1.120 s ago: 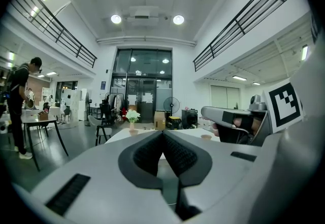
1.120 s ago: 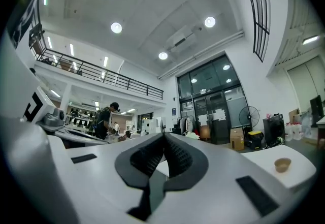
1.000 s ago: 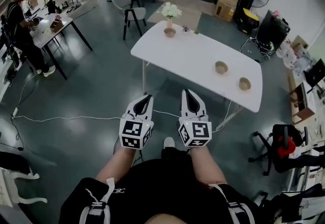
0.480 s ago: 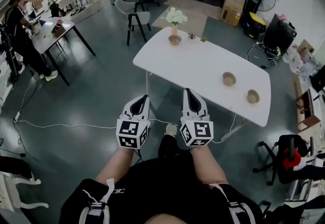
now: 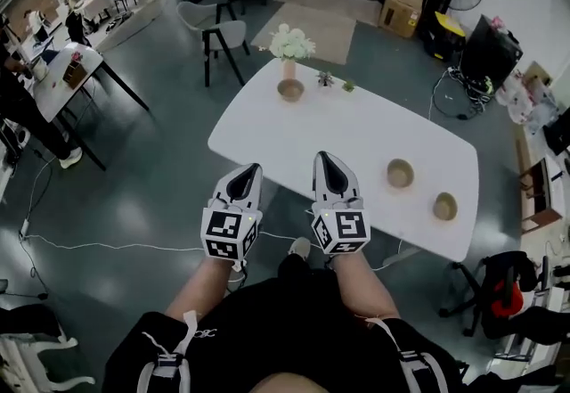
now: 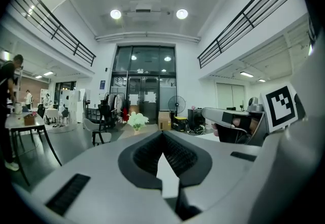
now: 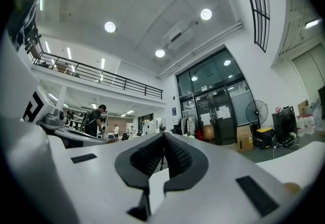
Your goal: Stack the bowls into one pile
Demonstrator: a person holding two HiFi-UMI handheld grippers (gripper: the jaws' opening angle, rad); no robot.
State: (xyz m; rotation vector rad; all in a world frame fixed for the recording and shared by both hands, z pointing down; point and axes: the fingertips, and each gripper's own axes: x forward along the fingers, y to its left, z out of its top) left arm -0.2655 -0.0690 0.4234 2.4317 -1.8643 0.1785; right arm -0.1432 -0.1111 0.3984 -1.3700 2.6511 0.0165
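Head view: right claw tip overlaps table near edge

White table with rounded corners, standing on a grey floor. Carrying 3 brown bowls, all upright and apart:
- far bowl, just beside a vase of white flowers;
- middle bowl and near bowl, near each other toward the right end.

Also 2 small green items near the far bowl, too small to identify.
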